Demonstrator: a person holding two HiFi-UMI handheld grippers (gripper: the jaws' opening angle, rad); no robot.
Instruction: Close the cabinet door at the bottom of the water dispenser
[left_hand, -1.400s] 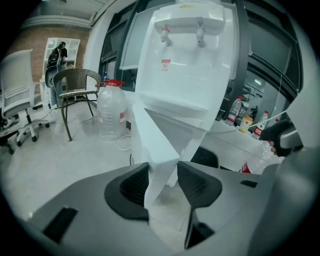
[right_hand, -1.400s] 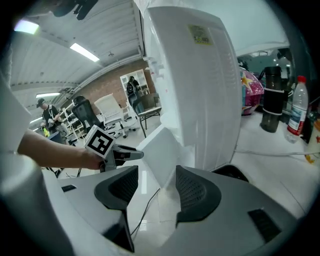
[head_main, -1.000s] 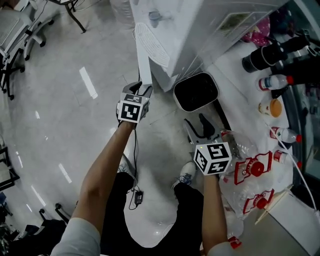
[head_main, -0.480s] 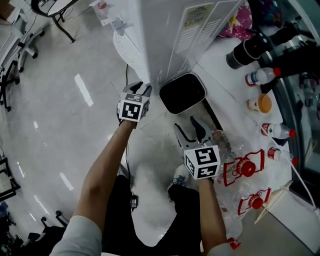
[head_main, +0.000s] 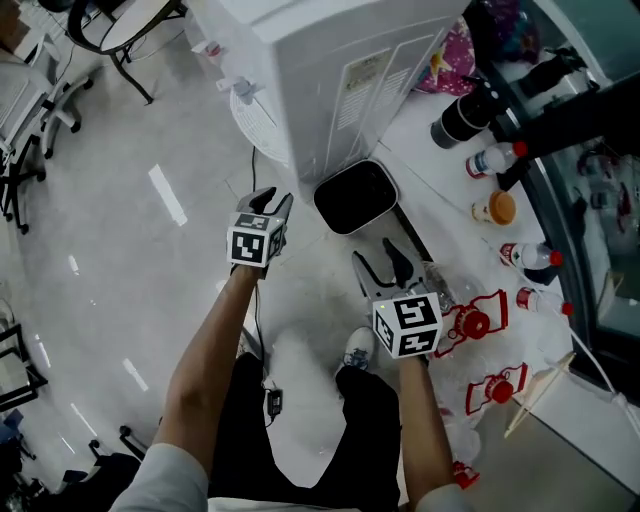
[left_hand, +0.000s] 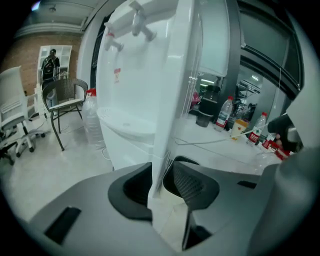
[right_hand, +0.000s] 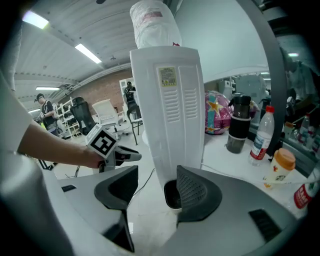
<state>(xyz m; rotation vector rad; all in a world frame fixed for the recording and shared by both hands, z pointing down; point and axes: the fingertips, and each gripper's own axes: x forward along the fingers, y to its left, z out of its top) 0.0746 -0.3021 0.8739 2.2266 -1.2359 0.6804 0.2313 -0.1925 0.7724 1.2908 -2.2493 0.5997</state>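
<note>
Glossy grey floor (head_main: 100, 250) spreads under a white water dispenser (head_main: 330, 70), with a black bin (head_main: 355, 197) just beside its side wall and bottles (head_main: 535, 256) further to the right. From where I stand, the cabinet door (left_hand: 131, 152) sits at the bottom of the dispenser's front, below the drip tray, and looks flush with the body. The person's left claw (head_main: 273, 197) hangs near the dispenser's lower front corner, clear of it. Its jaws have just been closing a little but stand apart with nothing gripped, only the corner edge lined up beyond the gap. The right claw (head_main: 382, 262) is near the bin, its jaws wide apart and empty.
</note>
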